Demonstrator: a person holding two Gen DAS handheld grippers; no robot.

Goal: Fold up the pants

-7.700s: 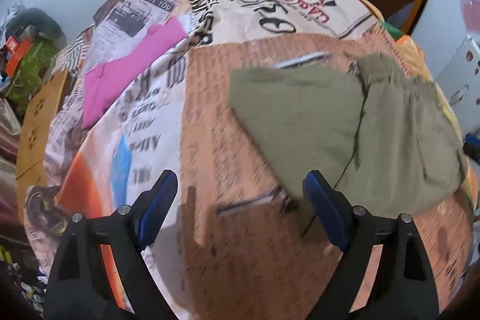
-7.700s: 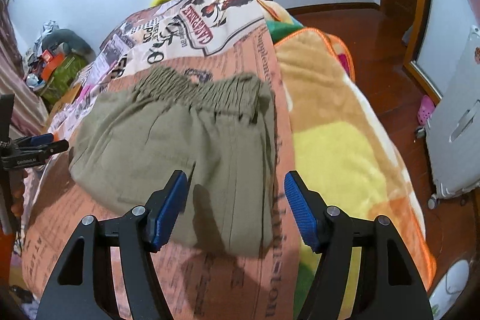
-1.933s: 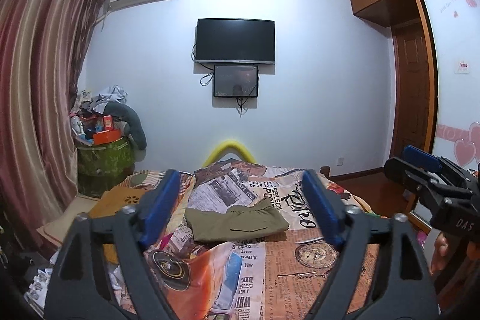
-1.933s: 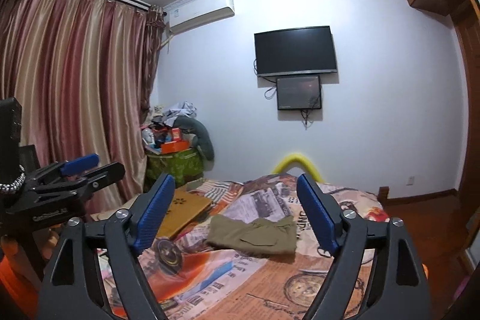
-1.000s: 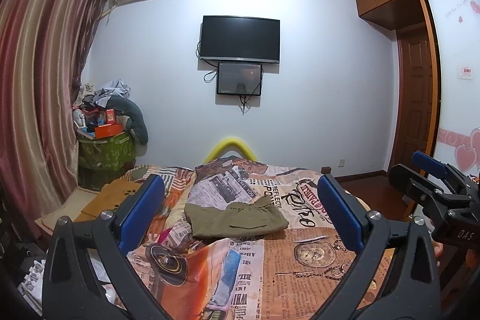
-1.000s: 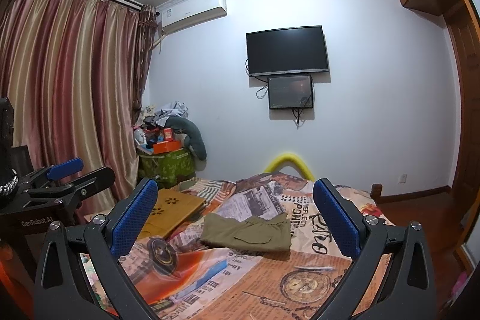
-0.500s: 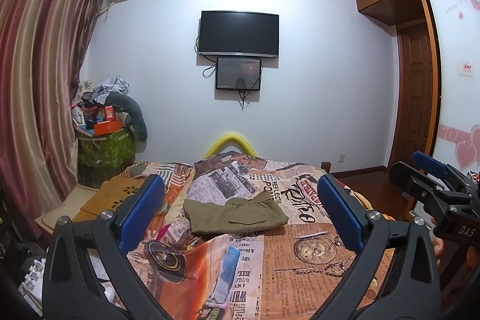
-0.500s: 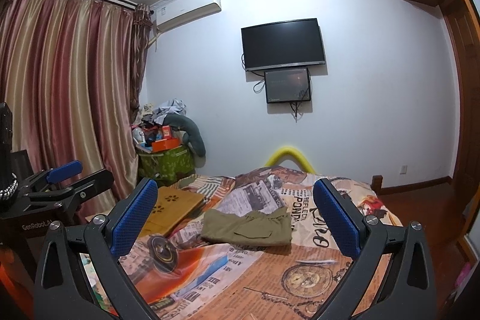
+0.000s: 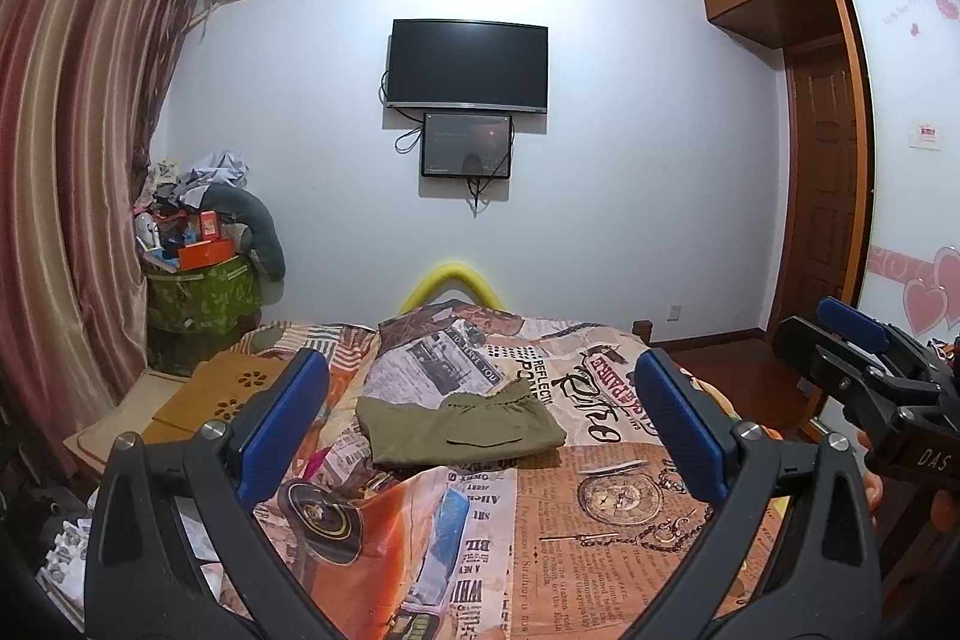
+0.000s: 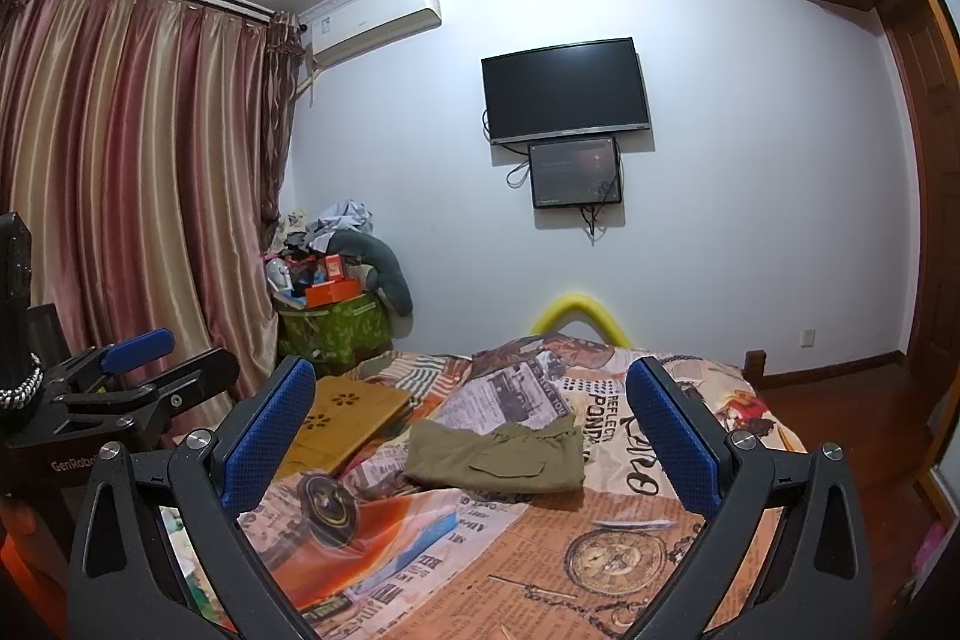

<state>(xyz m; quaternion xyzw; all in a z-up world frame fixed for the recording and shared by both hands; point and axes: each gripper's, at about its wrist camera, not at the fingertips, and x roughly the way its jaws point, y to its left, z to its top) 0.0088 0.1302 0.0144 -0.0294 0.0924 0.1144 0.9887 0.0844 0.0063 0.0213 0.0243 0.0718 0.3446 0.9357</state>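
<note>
The olive green pants (image 9: 462, 427) lie folded into a compact rectangle on the bed with the newspaper-print cover (image 9: 600, 508); they also show in the right wrist view (image 10: 501, 454). My left gripper (image 9: 480, 430) is open and empty, held well back from the pants and above the bed's near end. My right gripper (image 10: 471, 436) is open and empty too, equally far back. The right gripper shows at the right edge of the left wrist view (image 9: 864, 358); the left gripper shows at the left of the right wrist view (image 10: 138, 370).
A wooden lap tray (image 10: 348, 415) lies at the bed's left side. A green bin piled with clutter (image 9: 201, 280) stands in the far left corner by the curtains (image 10: 132, 196). A TV (image 9: 468, 64) hangs on the far wall. A wooden door (image 9: 822, 196) is at the right.
Both grippers have pulled back and risen from just above the pants to a level view across the bed. Over the last second both views barely shift.
</note>
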